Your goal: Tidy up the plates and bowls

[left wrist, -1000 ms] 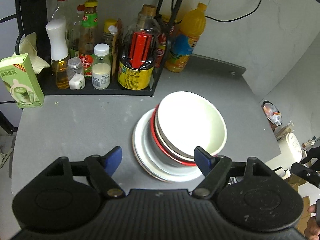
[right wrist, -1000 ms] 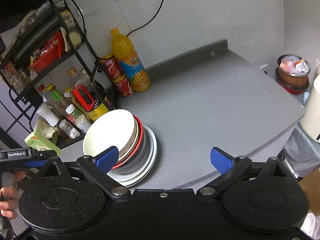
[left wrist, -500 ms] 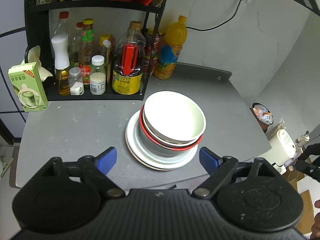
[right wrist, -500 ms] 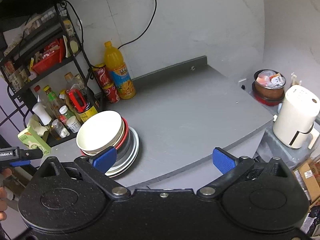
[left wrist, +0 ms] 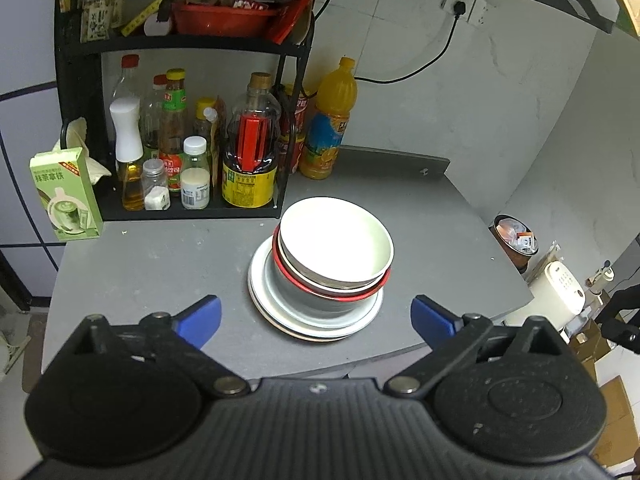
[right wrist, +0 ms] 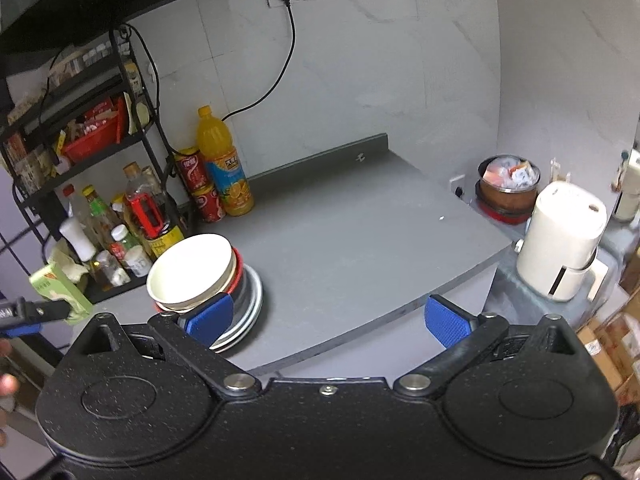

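Stacking looks finished: bowls (left wrist: 335, 252) nested on plates (left wrist: 316, 320) ahead of the left gripper (left wrist: 316, 318), its empty fingers opening; right gripper (right wrist: 328, 316) fingers spread, empty. Next, probably just withdrawing.

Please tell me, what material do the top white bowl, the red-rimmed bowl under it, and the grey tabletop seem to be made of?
Top white bowl: probably glazed ceramic or melamine; smooth, glossy, with bright glare inside.
Red-rimmed bowl: possibly enamelled metal, since it has a thin red lip and a grey wall; ceramic cannot be excluded.
Grey tabletop: matte painted board or laminate, judging by its dull, even colour, small white marks and thin flat edge.
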`<action>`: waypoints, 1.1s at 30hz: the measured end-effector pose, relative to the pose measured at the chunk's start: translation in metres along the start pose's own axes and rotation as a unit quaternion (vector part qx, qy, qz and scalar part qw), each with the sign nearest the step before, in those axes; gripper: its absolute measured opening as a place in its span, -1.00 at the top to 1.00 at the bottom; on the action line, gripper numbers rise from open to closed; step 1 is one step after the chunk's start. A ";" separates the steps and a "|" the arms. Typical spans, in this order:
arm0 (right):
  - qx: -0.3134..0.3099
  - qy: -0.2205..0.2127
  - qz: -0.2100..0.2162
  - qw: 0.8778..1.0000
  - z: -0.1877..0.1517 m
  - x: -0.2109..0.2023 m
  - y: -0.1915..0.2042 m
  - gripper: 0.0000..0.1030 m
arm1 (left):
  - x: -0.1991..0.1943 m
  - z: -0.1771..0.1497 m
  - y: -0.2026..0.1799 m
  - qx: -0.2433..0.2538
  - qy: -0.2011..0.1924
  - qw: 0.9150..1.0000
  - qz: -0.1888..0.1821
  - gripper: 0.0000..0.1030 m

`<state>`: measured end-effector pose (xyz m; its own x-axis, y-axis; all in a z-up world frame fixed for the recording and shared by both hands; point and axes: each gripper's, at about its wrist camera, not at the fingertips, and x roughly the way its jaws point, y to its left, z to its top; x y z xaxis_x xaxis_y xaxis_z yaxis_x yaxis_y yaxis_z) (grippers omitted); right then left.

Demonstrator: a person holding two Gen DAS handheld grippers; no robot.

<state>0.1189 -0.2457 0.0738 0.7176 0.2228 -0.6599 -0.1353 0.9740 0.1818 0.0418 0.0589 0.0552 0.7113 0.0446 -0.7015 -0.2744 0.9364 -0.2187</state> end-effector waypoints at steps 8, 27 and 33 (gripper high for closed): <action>-0.029 -0.036 -0.028 0.999 -0.006 -0.018 0.011 -1.00 | -0.019 -0.010 -0.012 0.016 -0.023 1.000 0.002 -0.99; -0.049 -0.027 -0.008 0.998 -0.032 -0.027 0.023 -1.00 | -0.035 -0.032 -0.033 0.060 -0.047 0.997 0.020 -0.99; -0.056 -0.029 -0.006 0.998 -0.035 -0.032 0.024 -1.00 | -0.037 -0.040 -0.034 0.056 -0.045 0.997 0.014 -0.99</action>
<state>0.0691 -0.2281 0.0735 0.7571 0.2117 -0.6180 -0.1994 0.9758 0.0899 -0.0011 0.0110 0.0613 0.7608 0.0971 -0.6417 -0.2242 0.9672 -0.1195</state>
